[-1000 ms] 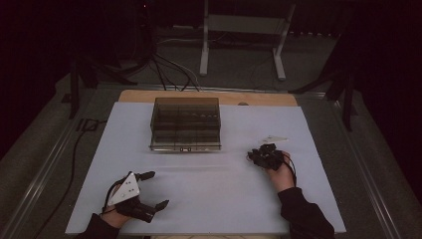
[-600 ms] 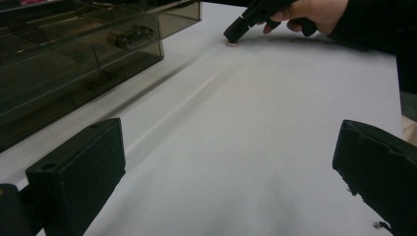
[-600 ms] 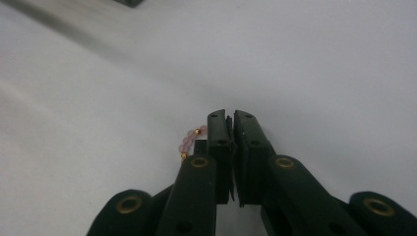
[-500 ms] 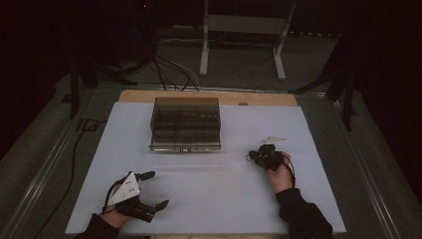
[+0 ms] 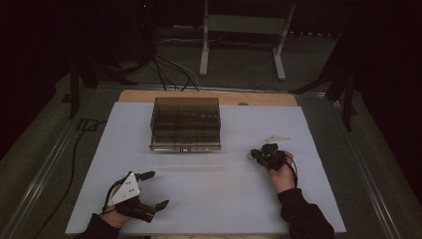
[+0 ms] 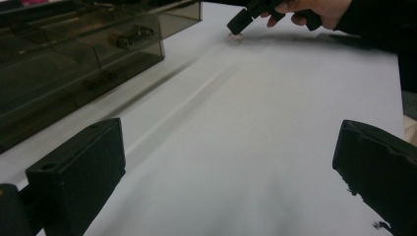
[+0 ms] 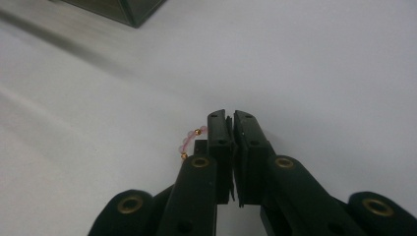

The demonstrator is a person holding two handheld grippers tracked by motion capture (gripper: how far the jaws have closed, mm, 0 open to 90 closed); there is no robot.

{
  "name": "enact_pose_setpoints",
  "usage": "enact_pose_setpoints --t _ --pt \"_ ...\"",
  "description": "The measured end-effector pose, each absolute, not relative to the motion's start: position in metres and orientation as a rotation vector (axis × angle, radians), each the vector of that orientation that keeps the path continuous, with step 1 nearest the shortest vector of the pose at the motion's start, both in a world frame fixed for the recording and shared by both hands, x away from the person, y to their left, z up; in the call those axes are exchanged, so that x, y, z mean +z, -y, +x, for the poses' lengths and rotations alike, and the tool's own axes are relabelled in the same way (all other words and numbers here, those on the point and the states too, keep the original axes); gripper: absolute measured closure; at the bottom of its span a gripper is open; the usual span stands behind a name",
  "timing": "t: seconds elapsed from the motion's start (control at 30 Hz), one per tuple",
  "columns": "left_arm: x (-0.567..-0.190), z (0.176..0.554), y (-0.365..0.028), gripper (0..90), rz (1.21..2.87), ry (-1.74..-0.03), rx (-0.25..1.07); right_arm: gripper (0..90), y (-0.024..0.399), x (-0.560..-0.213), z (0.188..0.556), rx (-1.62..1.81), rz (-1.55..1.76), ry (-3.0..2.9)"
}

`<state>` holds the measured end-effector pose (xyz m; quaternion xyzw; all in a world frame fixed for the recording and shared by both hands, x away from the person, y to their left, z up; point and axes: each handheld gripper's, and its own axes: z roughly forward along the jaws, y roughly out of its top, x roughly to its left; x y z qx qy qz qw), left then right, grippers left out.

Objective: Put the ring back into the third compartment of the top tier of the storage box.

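Sheet (image 5: 209, 174): white, covers the table under both claws.
Box (image 5: 185, 123): smoky clear plastic with compartments, ahead of the left claw, left of the right claw.
Left claw (image 5: 152, 190): jaws wide apart, nothing between them.
Right claw (image 7: 230, 129): jaws have just closed and are pressed together, tips down on the sheet.
Bracelet (image 7: 189, 141): pale pink beads with small gold ones, curving out just left of the right claw's tips; whether it is pinched cannot be told.

The right tool (image 7: 231, 120), held in the right hand (image 5: 279, 174) with its forearm stretched forward, had just closed its jaws until they nearly met, tips down near the tabletop, while the left tool (image 5: 152, 189) rested low with jaws spread wide.
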<state>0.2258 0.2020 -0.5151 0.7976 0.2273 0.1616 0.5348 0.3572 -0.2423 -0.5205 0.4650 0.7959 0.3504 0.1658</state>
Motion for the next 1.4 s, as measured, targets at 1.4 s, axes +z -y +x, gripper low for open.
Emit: enact_pose_setpoints --t 1.4 --pt "-0.516 0.226 -0.201 0.6 1.912 -0.541 0.386 86.8 0.24 -0.489 0.343 1.049 1.279 -2.253"
